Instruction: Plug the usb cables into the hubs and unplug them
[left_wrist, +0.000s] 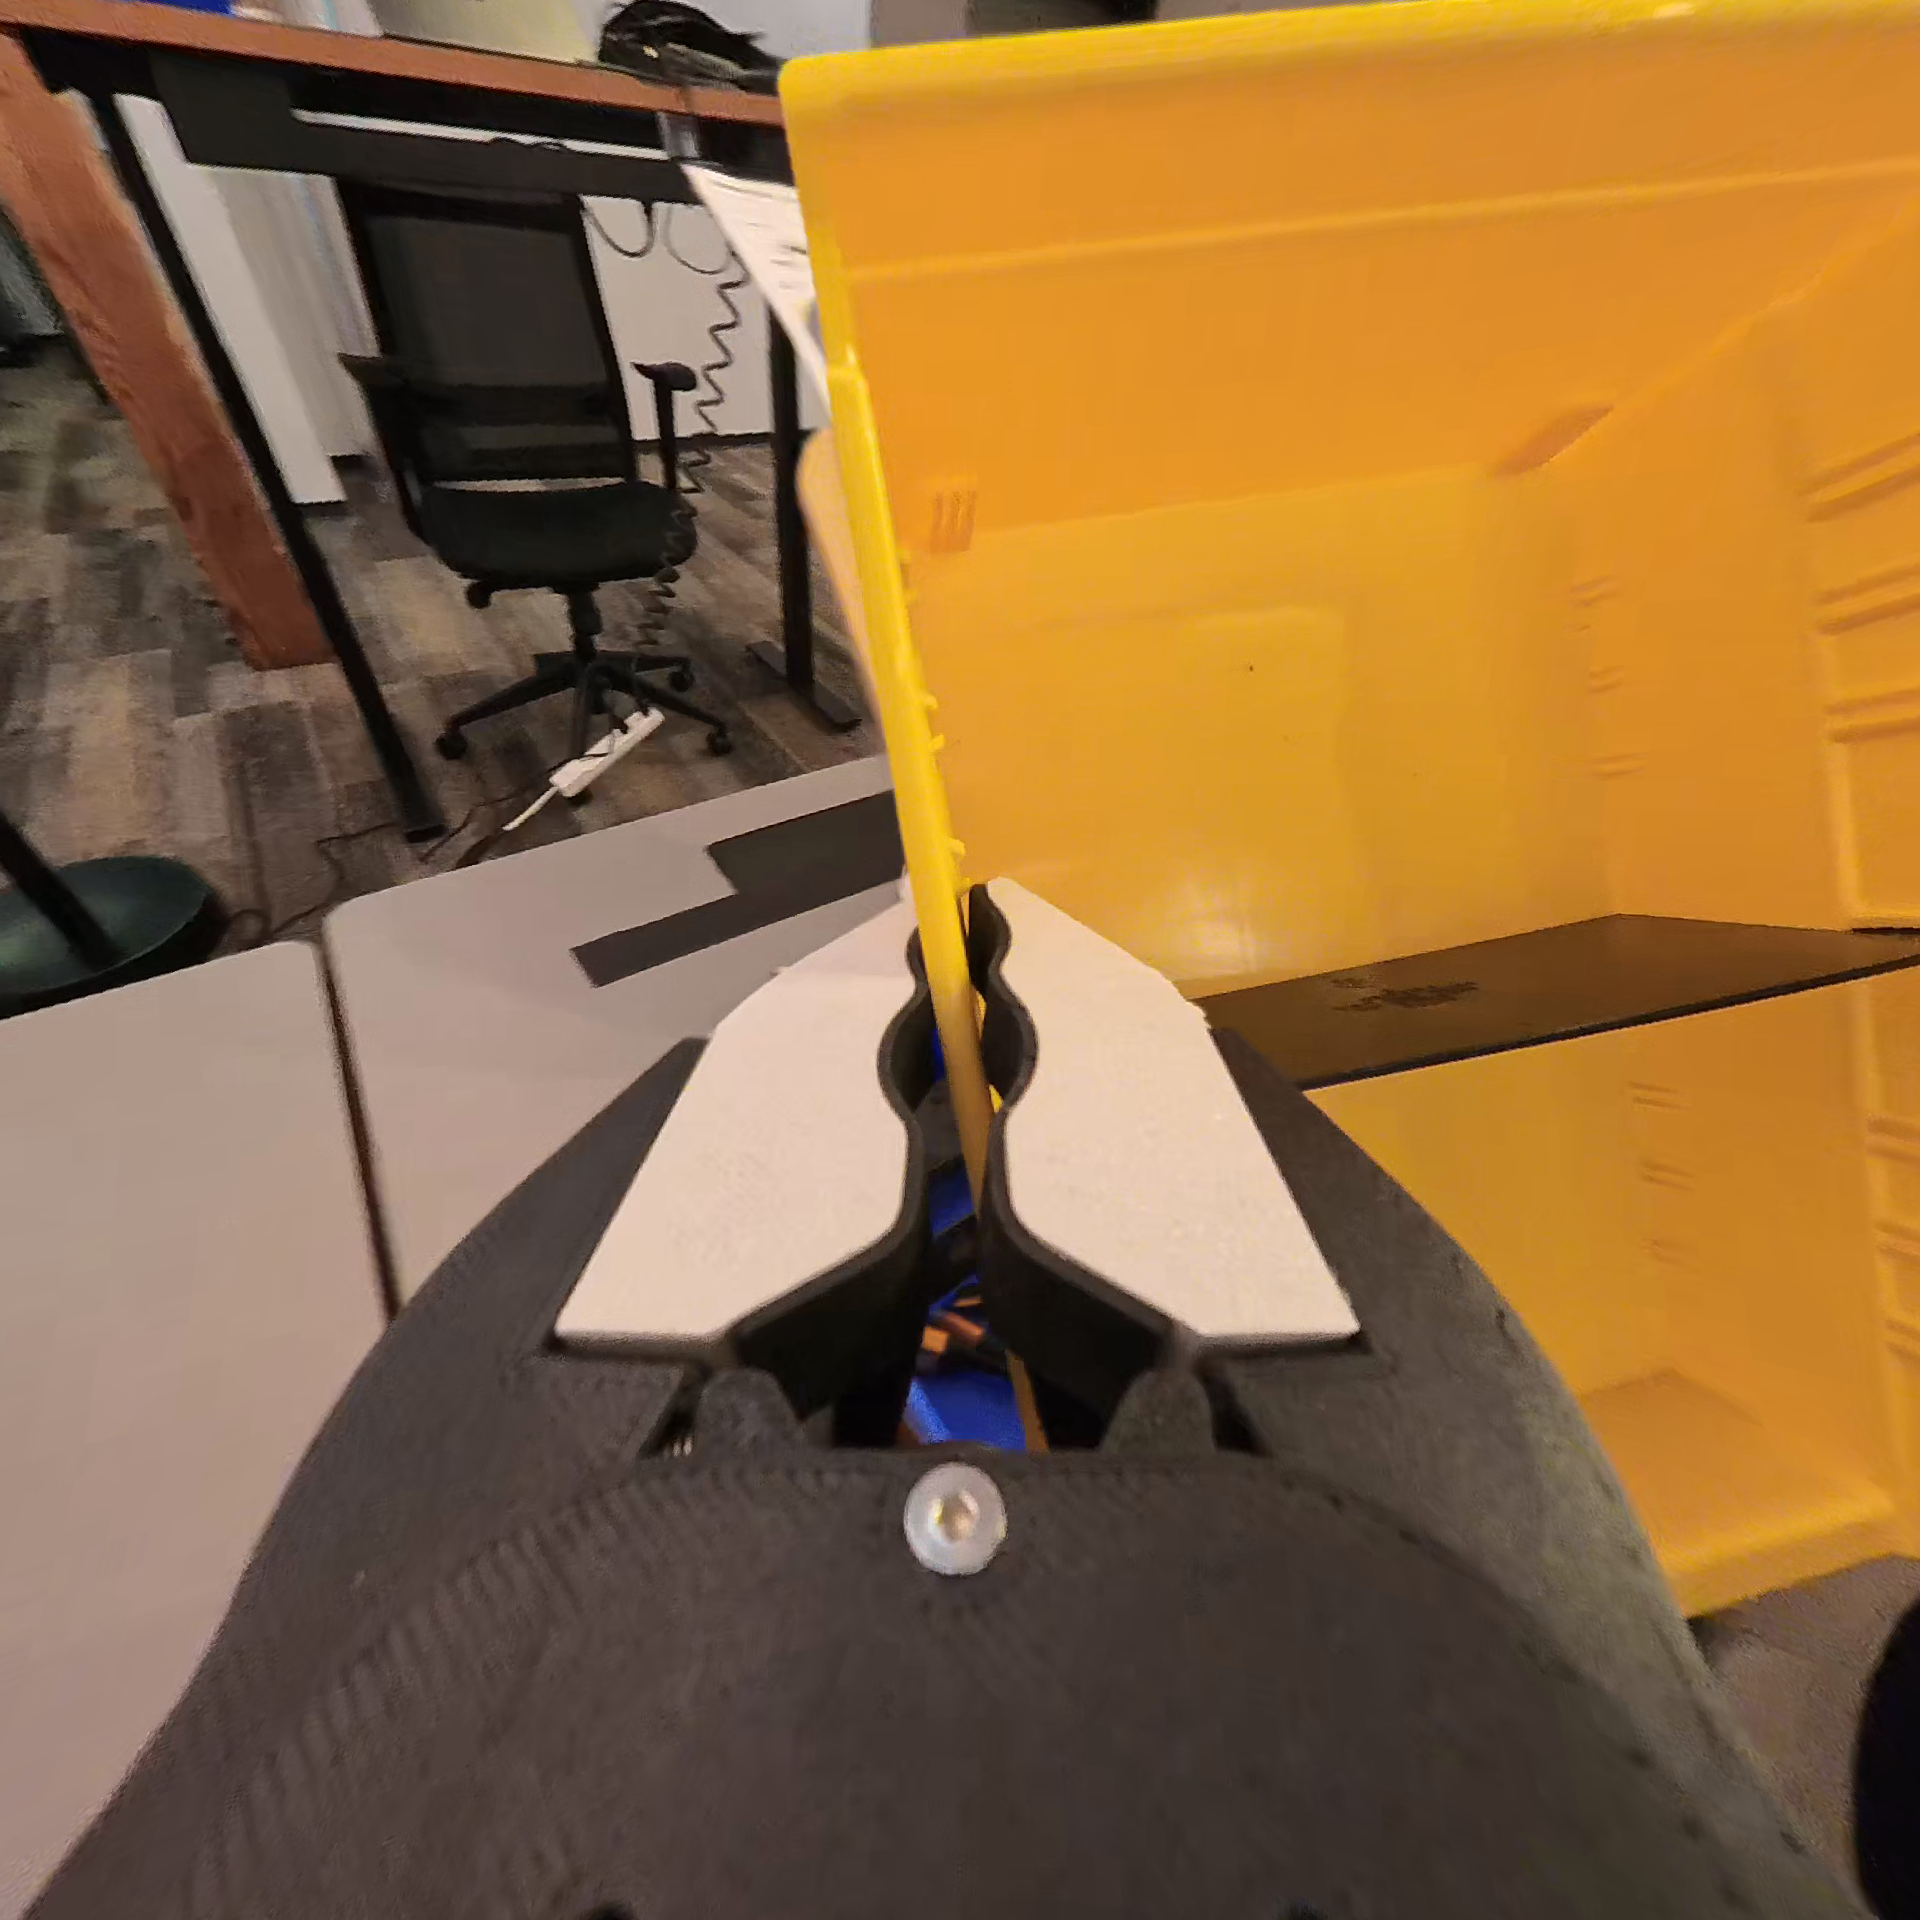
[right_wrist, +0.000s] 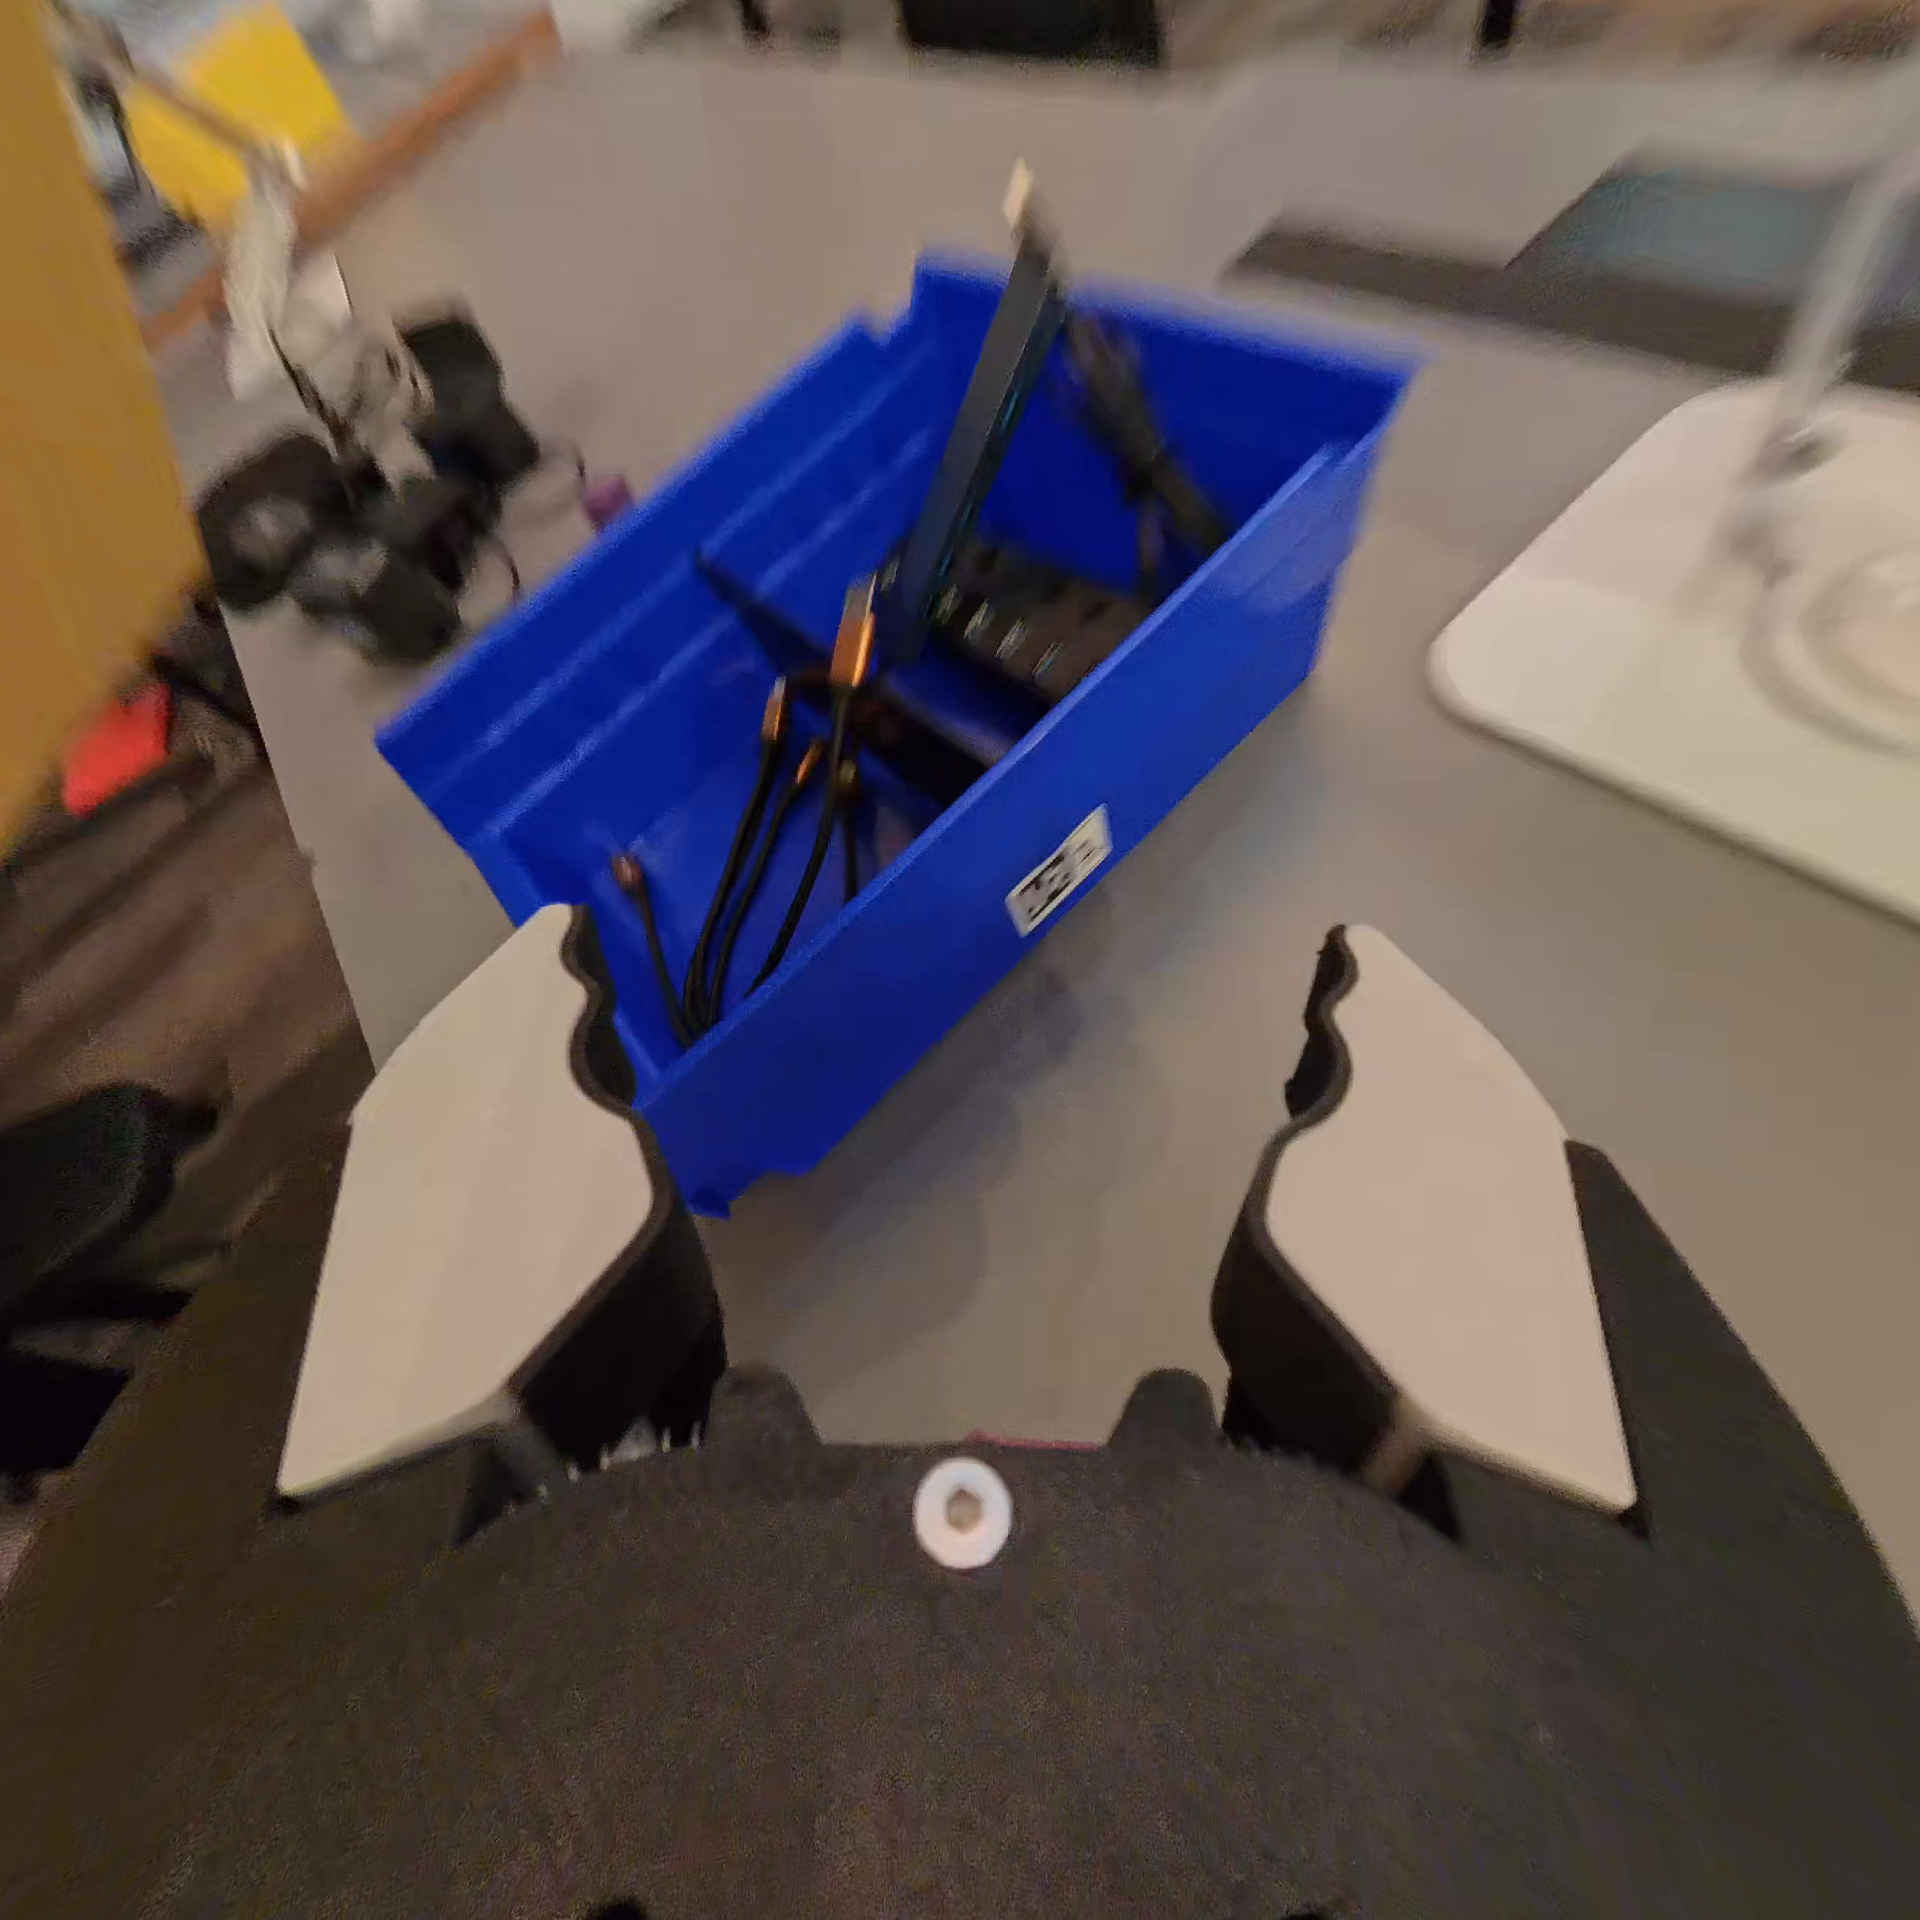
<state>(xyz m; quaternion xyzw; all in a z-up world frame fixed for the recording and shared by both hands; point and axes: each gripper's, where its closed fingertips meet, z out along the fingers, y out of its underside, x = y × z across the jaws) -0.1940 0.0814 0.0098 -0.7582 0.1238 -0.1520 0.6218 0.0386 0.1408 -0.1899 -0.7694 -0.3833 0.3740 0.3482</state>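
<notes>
My left gripper (left_wrist: 961, 935) is shut on the thin side wall of a large yellow bin (left_wrist: 1299, 520), which is lifted and tilted with its inside facing the camera; a black divider (left_wrist: 1507, 987) crosses it. My right gripper (right_wrist: 961, 956) is open and empty, just above and in front of a blue bin (right_wrist: 935, 997) on the grey table. In the blue bin lie several black usb cables with orange plugs (right_wrist: 852, 644) and dark usb hubs (right_wrist: 1029, 623); one long hub (right_wrist: 987, 416) leans upright. The right wrist view is blurred.
The grey table (right_wrist: 1351, 1039) carries a white base with a clear stand (right_wrist: 1662, 644) at the right. Black gear (right_wrist: 364, 520) lies past the table's left edge. In the left wrist view, an office chair (left_wrist: 540, 499) and desks stand beyond the table (left_wrist: 208, 1195). There is about 30 cm between the tips of the two grippers.
</notes>
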